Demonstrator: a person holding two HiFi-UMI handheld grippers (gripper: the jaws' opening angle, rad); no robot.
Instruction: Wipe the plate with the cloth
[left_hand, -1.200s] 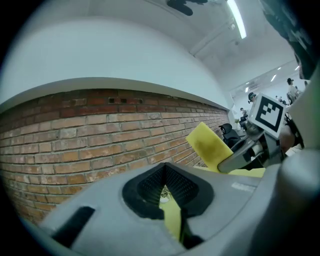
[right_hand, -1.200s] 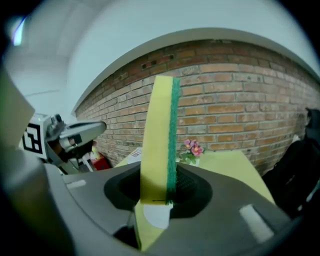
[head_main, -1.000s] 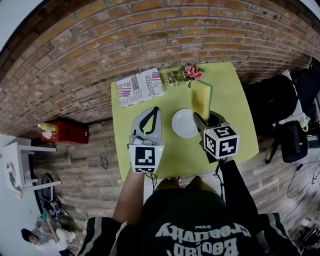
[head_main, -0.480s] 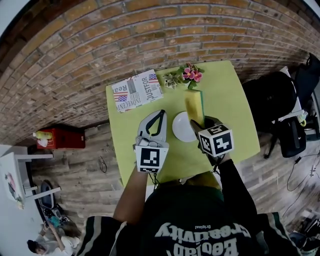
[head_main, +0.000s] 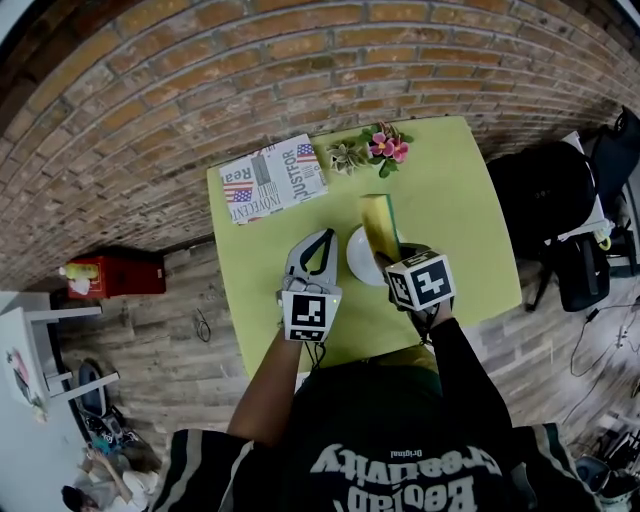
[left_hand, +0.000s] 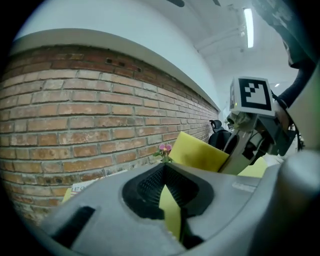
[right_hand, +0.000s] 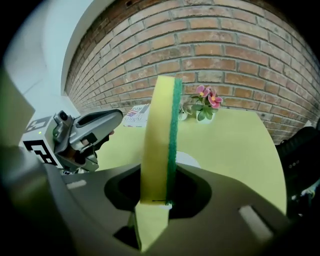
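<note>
1. Our right tool (head_main: 388, 262) is clamped on the lower end of the cloth (right_hand: 159, 135). The cloth reads as a thick yellow sponge pad with a green scouring face, and it stands upright out of the jaws.
2. Our left tool (head_main: 322, 240) has its jaws brought together with nothing between them. It sits just left of the plate.
3. The plate (head_main: 358, 256) lies flat on the bench (head_main: 450, 200) between the two tools, partly hidden from above by the cloth.
4. We judge the cloth light, soft and springy. Held at one end, its free end will likely bend when pressed down, so the broad face should do the wiping.
5. The plate looks small, smooth and rigid, probably brittle and light enough to skid. We would steady it at the rim nearest our left tool and press gently.
</note>
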